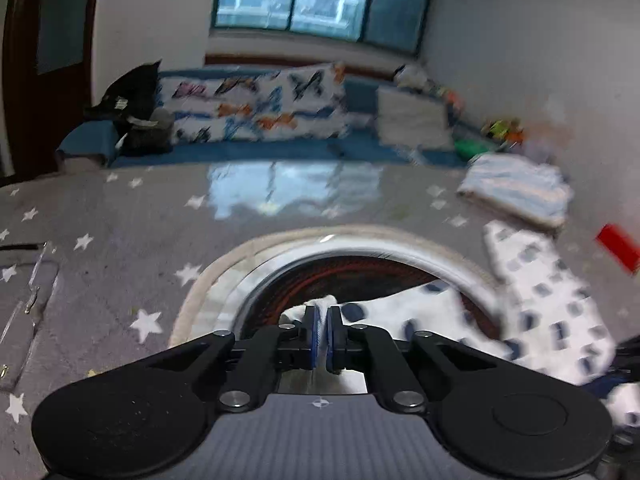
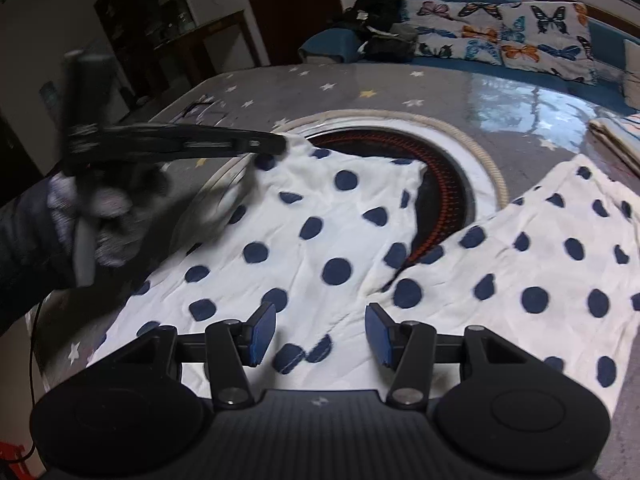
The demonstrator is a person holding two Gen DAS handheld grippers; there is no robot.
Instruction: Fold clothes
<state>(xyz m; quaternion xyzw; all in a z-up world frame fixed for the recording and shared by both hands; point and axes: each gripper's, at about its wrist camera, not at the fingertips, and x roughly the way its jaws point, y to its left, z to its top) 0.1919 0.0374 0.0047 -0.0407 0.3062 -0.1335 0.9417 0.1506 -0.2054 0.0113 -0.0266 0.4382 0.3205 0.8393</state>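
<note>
On the far left of the right wrist view, your gloved left hand (image 2: 102, 208) holds the left hand-held gripper (image 2: 280, 145), blurred, its black tip at the upper left corner of the white fabric garment with dark blue polka dots (image 2: 304, 240). In the left wrist view, that hand-held gripper (image 1: 323, 322) has its blue pads (image 1: 311, 324) pressed together on a white corner of the garment, so you have it pinched. The garment lies spread on the grey counter covering printed with white stars (image 2: 360, 80), with its left flap reaching over the round inset with a dark centre and red rings (image 2: 448, 184), bordered by a white band and a beige rope-like rim. The right flap lies apart from it across a gap where the inset shows, reaching towards the counter's right side. Your right hand-held gripper (image 2: 322, 334) hovers low over the near edge of the garment, its blue pads (image 2: 264, 332) about half spread with cloth below them, not clamped on anything I can see. Further right on the counter, the left wrist view shows a folded pale blue and cream striped cloth stack (image 1: 520, 196). Behind the counter runs a blue bench with butterfly-print cushions (image 2: 500, 36).
</note>
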